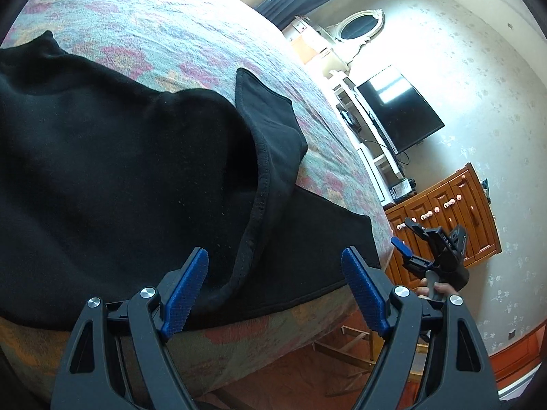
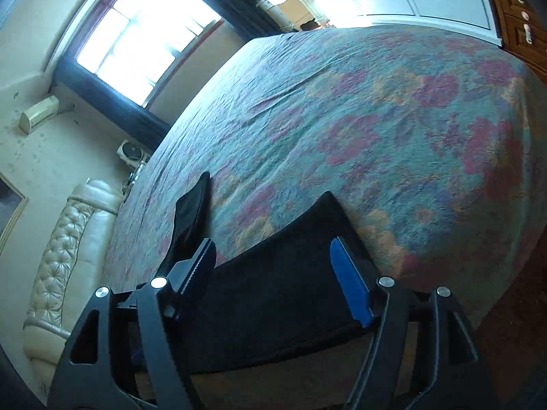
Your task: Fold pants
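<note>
Black pants (image 1: 112, 177) lie spread over the near edge of a bed with a floral cover (image 1: 171, 24). One hemmed part is folded back, showing its stitched edge (image 1: 263, 177). My left gripper (image 1: 273, 290) stands open just above the cloth at the bed's edge, with nothing pressed between its blue pads. Off the bed's right corner, a hand holds my right gripper (image 1: 400, 235), which is open too. In the right wrist view the right gripper (image 2: 270, 266) hovers open over a flat black leg end (image 2: 280, 273), apart from it. Another black piece (image 2: 193, 205) lies further left.
The floral bed cover (image 2: 376, 119) stretches far beyond the pants. A wooden dresser (image 1: 451, 218), a television (image 1: 400, 109) and white shelving (image 1: 362, 136) line the wall to the right. A padded headboard (image 2: 61, 249) and a window (image 2: 143, 30) show in the right wrist view.
</note>
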`<state>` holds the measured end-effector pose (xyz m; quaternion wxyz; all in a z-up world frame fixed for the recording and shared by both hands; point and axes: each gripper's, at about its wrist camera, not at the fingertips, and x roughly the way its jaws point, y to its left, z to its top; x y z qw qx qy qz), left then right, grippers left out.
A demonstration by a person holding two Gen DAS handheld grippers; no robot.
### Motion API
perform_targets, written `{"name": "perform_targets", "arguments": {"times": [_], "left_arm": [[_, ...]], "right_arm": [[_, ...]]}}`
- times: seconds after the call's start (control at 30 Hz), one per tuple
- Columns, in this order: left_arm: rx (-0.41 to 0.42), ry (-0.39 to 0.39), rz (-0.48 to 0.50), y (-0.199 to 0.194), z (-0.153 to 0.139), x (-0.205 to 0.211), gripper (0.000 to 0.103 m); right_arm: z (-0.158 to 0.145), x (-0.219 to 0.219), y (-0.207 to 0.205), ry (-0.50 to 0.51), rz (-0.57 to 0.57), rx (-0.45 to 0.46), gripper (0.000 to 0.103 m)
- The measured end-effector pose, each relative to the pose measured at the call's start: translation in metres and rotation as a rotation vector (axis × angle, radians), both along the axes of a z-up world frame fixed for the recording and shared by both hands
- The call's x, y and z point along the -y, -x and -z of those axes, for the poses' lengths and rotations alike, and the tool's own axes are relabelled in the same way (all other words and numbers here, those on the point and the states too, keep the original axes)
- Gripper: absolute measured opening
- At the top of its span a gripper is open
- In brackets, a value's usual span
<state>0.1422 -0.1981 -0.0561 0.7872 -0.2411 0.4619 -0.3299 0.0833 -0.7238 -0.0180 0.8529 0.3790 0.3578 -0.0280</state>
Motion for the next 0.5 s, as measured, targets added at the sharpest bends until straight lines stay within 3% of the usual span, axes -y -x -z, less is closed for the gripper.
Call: {"name": "perform_targets", "arguments": {"times": [0.1, 0.17, 0.23, 0.37, 0.5], "left_arm": [[0.02, -0.011, -0.048, -0.008, 0.001, -0.009, 0.085], [0.001, 0.003, -0.07, -0.014, 0.006, -0.014, 0.085], [-0.015, 0.024, -0.098, -0.02, 0.011, -0.021, 0.085], [-0.051, 0.055, -0.128, -0.026, 0.023, -0.028, 0.085], [-0.038, 0.083, -0.126, -0.026, 0.027, -0.032, 0.085]], "right_arm": [[-0.024, -0.052, -0.062, 0.19, -0.143, -0.08, 0.083], [-0.038, -0.09, -0.109, 0.346, -0.236, -0.125, 0.085], [-0.041, -0.124, -0.157, 0.419, -0.34, -0.133, 0.085], [-0.025, -0.197, -0.262, 0.505, -0.461, -0.235, 0.085], [0.012, -0.25, -0.324, 0.672, -0.489, -0.364, 0.085]]}}
